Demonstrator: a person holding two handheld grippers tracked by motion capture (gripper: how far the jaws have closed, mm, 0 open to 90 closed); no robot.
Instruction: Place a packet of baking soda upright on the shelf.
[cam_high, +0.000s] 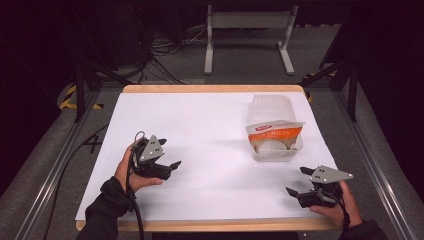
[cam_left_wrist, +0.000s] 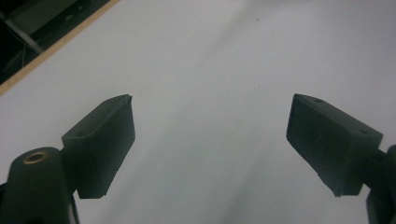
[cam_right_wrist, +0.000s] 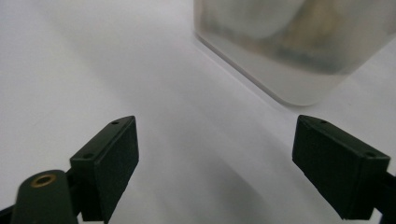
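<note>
Left claw (cam_high: 159, 165) at lower left of the high view, jaws wide, empty; right claw (cam_high: 306, 182) at lower right, likewise wide and empty. Both rest low on the white surface (cam_high: 200, 130), probably a neutral ready pose. Translucent container (cam_high: 272, 131), lid hinged back, orange-labelled packet (cam_high: 274, 133) inside, sits right of centre, nearer the right claw, likely its target.

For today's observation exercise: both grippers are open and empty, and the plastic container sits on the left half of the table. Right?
Not quite. The plastic container sits on the right half of the table, as the high view shows. The left gripper and right gripper are indeed open and empty.
</note>
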